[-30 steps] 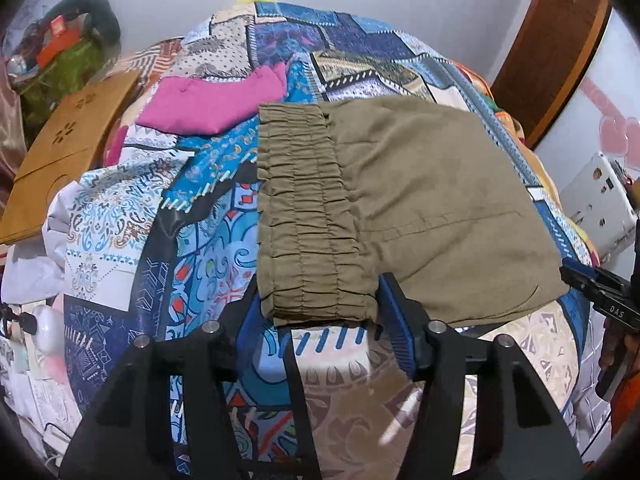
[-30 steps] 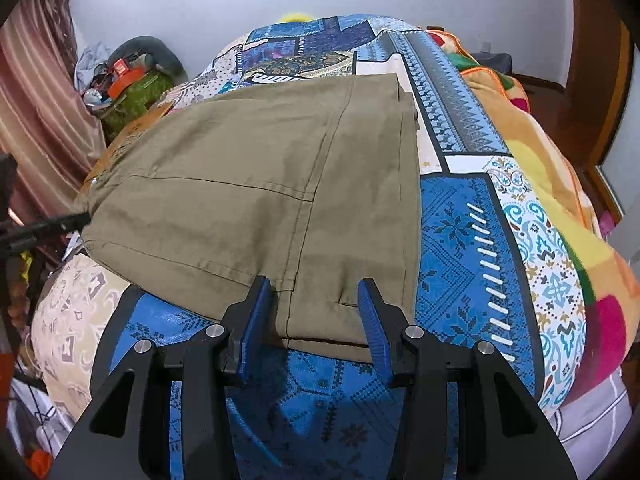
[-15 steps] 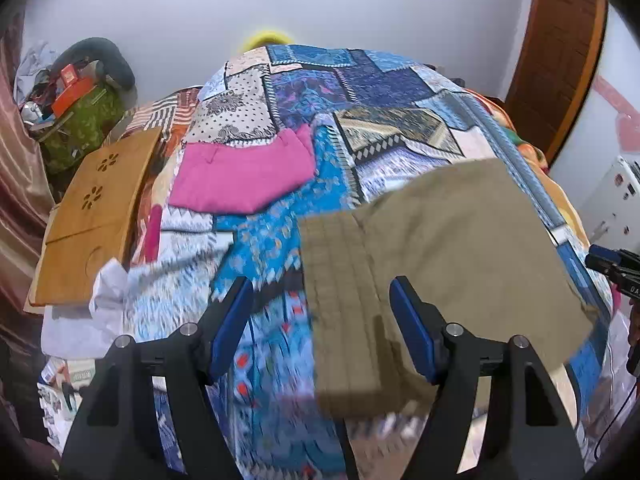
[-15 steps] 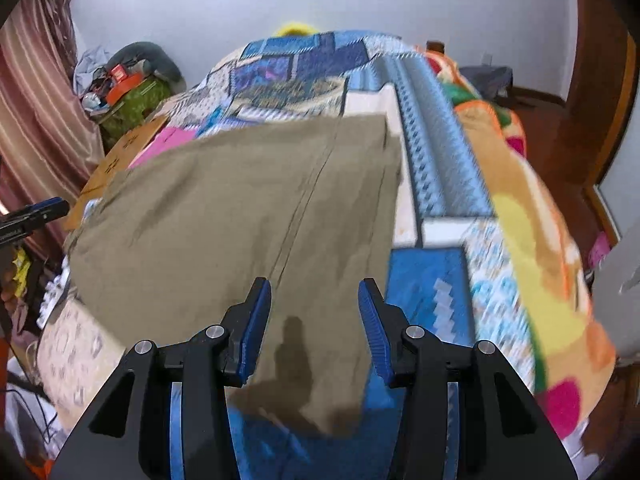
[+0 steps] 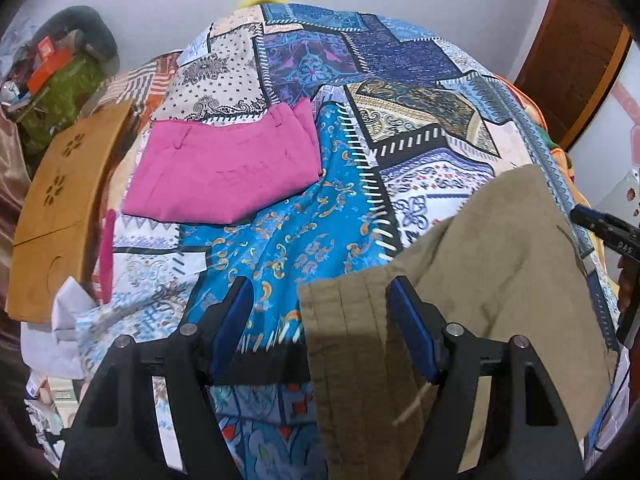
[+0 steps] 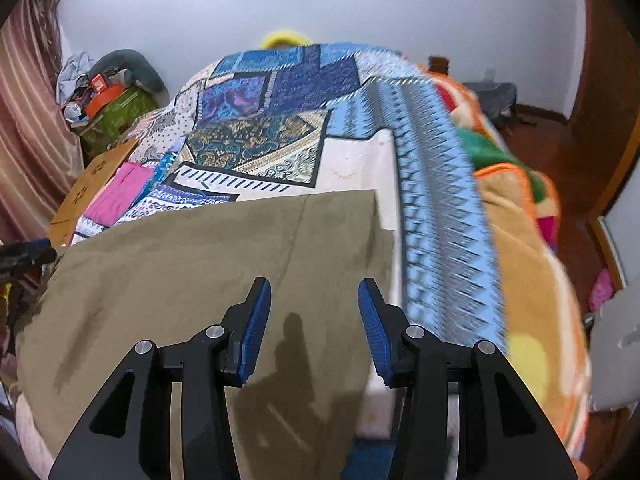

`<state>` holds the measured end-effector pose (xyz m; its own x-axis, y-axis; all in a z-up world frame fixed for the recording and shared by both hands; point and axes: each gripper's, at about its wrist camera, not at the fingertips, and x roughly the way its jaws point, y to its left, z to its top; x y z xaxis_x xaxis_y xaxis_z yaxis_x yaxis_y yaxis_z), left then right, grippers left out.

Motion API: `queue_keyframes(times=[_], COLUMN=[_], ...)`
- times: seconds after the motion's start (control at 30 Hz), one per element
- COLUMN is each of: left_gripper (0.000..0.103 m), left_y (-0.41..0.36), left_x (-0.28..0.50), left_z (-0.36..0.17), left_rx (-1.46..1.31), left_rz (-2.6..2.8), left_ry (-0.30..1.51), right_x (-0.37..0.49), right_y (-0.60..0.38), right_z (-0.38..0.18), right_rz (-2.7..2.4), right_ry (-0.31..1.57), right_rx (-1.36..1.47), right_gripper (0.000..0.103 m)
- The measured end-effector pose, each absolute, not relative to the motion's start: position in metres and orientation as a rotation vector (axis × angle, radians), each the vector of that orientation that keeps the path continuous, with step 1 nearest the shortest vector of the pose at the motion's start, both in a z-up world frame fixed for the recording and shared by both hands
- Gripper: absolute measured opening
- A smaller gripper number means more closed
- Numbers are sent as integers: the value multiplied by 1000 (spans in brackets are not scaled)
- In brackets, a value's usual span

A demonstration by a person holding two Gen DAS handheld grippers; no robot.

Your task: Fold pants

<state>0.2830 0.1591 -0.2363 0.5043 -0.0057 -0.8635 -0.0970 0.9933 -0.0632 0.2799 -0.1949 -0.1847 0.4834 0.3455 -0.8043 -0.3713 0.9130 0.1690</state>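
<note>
Folded olive-green pants (image 5: 492,272) lie on the patchwork bedspread (image 5: 304,232), their elastic waistband (image 5: 344,344) nearest in the left wrist view. My left gripper (image 5: 320,320) is open, its right finger over the waistband, its left finger over the bedspread. The pants fill the lower left of the right wrist view (image 6: 192,280). My right gripper (image 6: 312,328) is open above their right part and holds nothing. Its tip shows at the right edge of the left wrist view (image 5: 600,232).
Folded pink pants (image 5: 224,172) lie farther up the bed on the left. A wooden board (image 5: 60,208) leans at the bed's left side. A cluttered green bag (image 5: 60,84) stands by the wall. An orange blanket (image 6: 532,280) covers the bed's right side.
Both grippers have drawn back and up from the pants' near edge, open all along. The pants now sit lower in both views, and more of the bed shows.
</note>
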Motion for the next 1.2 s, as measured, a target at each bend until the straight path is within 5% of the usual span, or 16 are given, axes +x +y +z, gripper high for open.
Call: queue_keyframes(times=[0.17,0.3,0.8,1.2], left_gripper=[68,55,64,64], left_y=[182,199,150,88], left_x=[287,284,256,273], left_z=[-253,-273,-181,-233], left_rx=[-140,-164,-153,-70], left_rz=[201,243,12,-146], left_ry=[1038,1117,917,1086], right_x=[294,286,257,242], right_y=[-172,-175,-120,-64], right_z=[-223,-230,-146,-198], right_rz=[466,466,615,728], right_ry=[1070,1058,966,1141], right_rx=[-91,-100,-89,-182], right_gripper=[41,41,49,51])
